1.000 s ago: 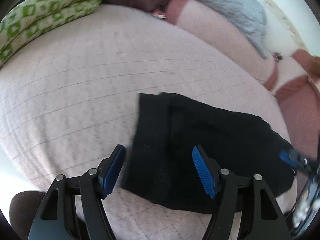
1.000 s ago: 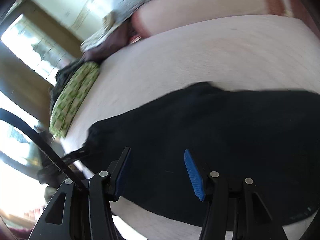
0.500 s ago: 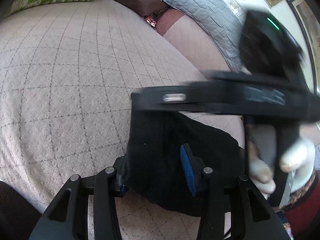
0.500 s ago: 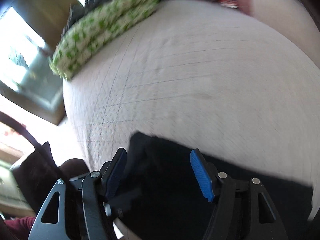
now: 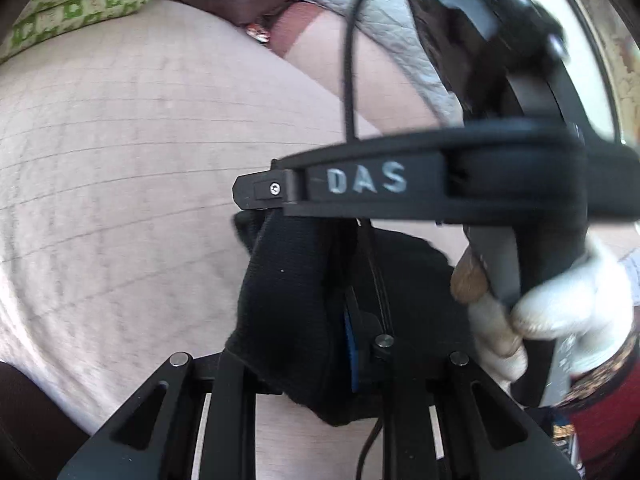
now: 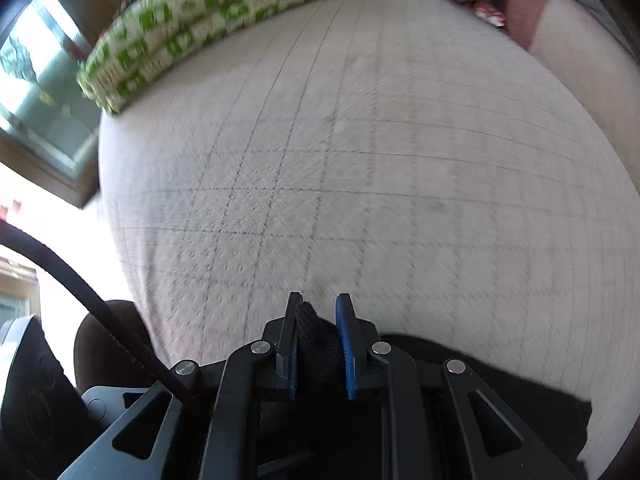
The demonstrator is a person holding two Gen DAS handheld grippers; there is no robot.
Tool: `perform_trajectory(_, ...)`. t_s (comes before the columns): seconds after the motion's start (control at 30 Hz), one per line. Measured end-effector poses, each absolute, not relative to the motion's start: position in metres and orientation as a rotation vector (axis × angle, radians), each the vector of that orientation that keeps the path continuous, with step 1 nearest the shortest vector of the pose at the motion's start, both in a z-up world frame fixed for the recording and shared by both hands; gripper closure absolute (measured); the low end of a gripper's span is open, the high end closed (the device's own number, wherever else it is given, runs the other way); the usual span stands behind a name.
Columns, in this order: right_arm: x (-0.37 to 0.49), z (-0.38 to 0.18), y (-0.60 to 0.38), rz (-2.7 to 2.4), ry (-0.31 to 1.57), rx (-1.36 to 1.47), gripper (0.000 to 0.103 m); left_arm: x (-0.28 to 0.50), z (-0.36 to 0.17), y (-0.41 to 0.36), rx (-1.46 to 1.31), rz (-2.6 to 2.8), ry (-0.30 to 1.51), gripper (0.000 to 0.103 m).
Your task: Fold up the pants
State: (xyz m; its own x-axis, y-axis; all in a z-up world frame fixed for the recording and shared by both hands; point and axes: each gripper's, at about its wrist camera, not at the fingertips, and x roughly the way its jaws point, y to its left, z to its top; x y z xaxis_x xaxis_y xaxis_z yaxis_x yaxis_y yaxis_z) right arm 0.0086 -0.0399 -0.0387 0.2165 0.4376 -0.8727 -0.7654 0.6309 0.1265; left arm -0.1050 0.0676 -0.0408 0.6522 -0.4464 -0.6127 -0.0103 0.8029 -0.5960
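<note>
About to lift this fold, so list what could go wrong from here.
1. The right gripper is closing on only a small bunched tip of the black pants; it may slip out on the lift.
2. The left gripper, also closing on the pants, sits right under the right one; they could collide.
3. A black cable hangs between them and could snag.

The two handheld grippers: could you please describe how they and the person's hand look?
Both the left gripper and the right gripper are black plastic frames with silver rivets and ribbed blue pads. The right one bears pale "DAS" lettering and a thin black cable. The hand wears a white glove.
</note>
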Motion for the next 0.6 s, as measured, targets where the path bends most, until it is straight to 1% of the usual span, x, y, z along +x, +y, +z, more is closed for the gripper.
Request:
perform_trajectory(0.2, 0.010, -0.013, -0.127, 0.806, 0.998, -0.188, 0.085, -0.085, -0.022, 0.005, -0.555, -0.370, 0.852, 0.084)
perform_trajectory(0.4, 0.028, -0.026, -0.246, 0.678, 0.984, -0.008, 0.084, -0.063, -0.027, -0.082, -0.441, -0.452, 0.921, 0.083)
perform_trajectory(0.5, 0.032, -0.048, -0.288, 0.571, 0.979, 0.021, 0.075, -0.051, -0.027, -0.116, -0.388, -0.501, 0.971, 0.081)
perform_trajectory(0.53, 0.032, -0.056, -0.306, 0.520, 0.981, 0.035, 0.067, -0.054, -0.024, -0.122, -0.390, -0.538, 0.981, 0.081)
perform_trajectory(0.57, 0.032, -0.061, -0.320, 0.490, 0.985, 0.060, 0.059, -0.057, -0.018, -0.125, -0.393, -0.571, 0.981, 0.079)
perform_trajectory(0.6, 0.030, -0.065, -0.337, 0.473, 0.982, 0.108, 0.056, -0.053, -0.011, -0.126, -0.393, -0.604, 0.977, 0.076)
